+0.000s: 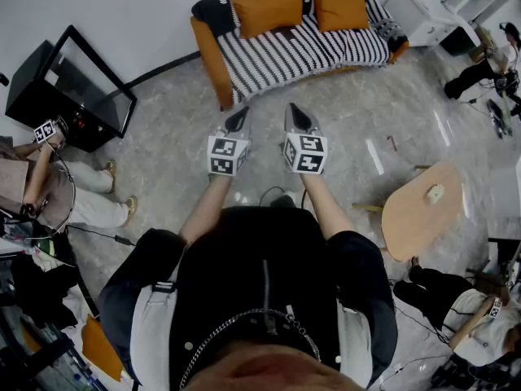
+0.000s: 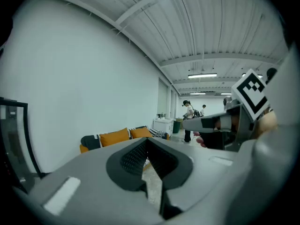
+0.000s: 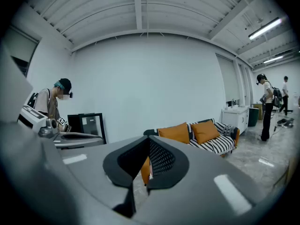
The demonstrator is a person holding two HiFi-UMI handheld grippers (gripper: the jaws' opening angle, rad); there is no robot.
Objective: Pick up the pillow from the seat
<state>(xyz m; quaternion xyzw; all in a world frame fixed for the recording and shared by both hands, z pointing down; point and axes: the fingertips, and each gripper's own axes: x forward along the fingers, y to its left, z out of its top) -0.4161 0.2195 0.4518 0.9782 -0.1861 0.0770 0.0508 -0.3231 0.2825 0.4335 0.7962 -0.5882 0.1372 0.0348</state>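
Two orange pillows lean on the back of a striped sofa [image 1: 309, 51] against the far wall: the left pillow [image 1: 267, 9] and the right pillow [image 1: 340, 8]. In the right gripper view the pillows [image 3: 190, 132] show on the sofa [image 3: 220, 143] some way ahead. The left gripper view has them small and far off [image 2: 115, 137]. My left gripper [image 1: 238, 120] and right gripper [image 1: 298, 118] are side by side over the floor, well short of the sofa. Both are shut with nothing between the jaws.
A black glass cabinet [image 1: 69, 88] stands at the left wall. A round wooden table [image 1: 423, 210] is at the right, a white cabinet [image 1: 427, 10] at the far right. People sit on the floor at left [image 1: 73, 190] and lower right [image 1: 456, 300]. Cables lie on the floor.
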